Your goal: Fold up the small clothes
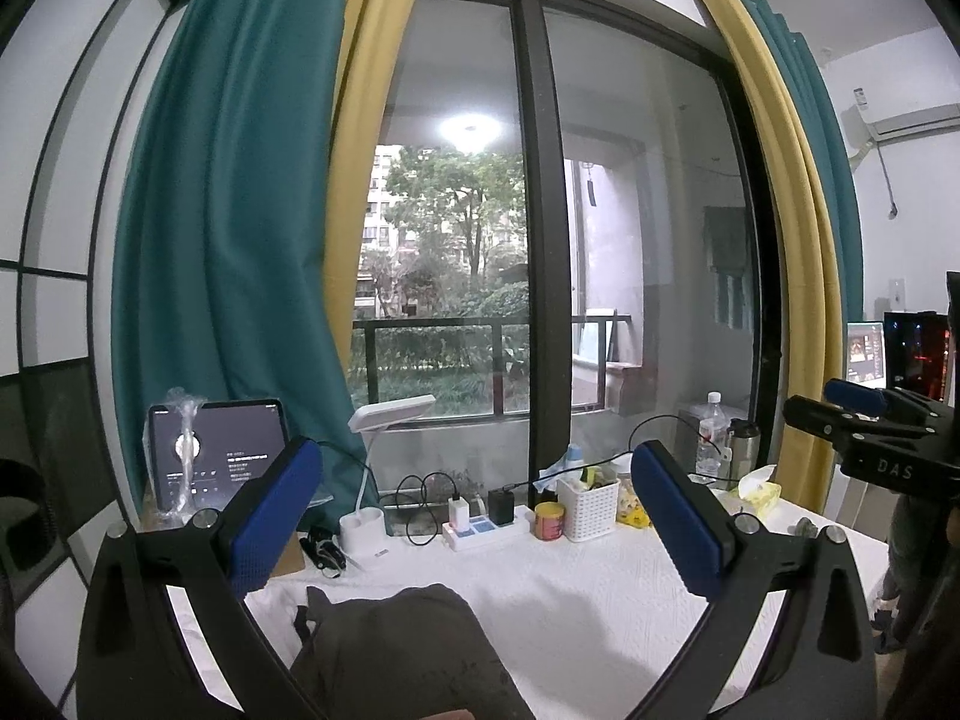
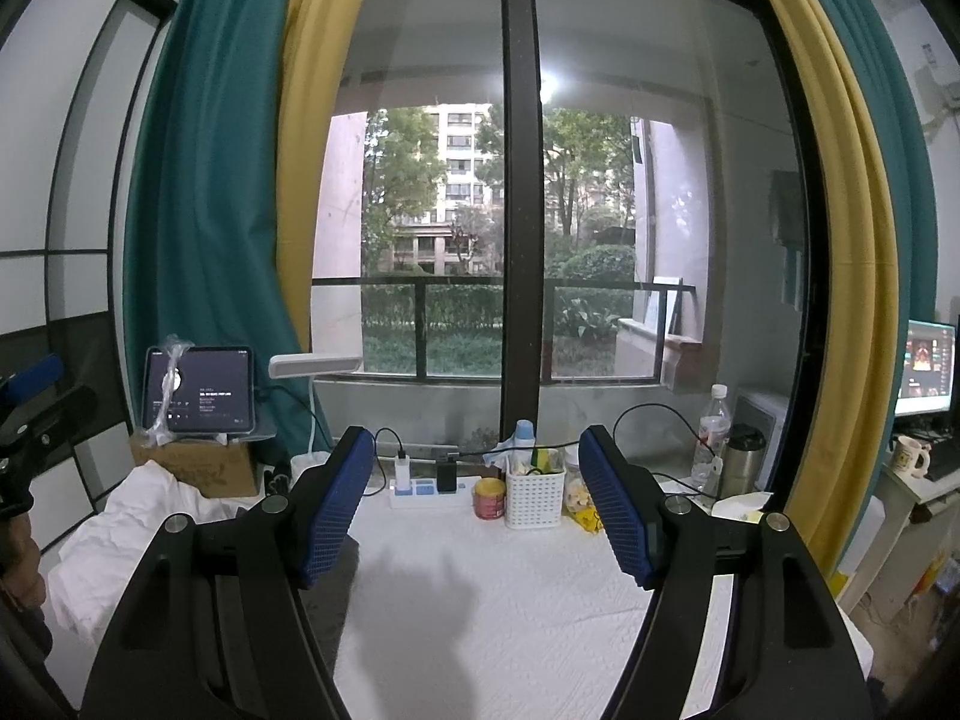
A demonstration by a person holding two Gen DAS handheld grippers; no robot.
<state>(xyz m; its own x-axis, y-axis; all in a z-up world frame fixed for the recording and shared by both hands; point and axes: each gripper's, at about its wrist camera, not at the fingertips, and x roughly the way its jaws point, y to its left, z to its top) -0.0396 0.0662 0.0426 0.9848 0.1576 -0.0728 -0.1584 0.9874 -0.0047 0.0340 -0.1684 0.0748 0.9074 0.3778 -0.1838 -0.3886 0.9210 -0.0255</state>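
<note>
Presently listed: left gripper (image 1: 477,519), jaws held wide apart, nothing between them, raised above the white table (image 1: 588,588). Right gripper (image 2: 477,507), jaws likewise spread and empty. Dark garment (image 1: 402,648), bunched on the table's near edge below the left gripper. White basket (image 2: 534,495), set at the table's far edge.

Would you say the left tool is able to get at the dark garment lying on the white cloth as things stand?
Probably yes. The left tool is open and empty, and the dark garment lies just below and ahead of it on the white cloth, with nothing between them.
</note>
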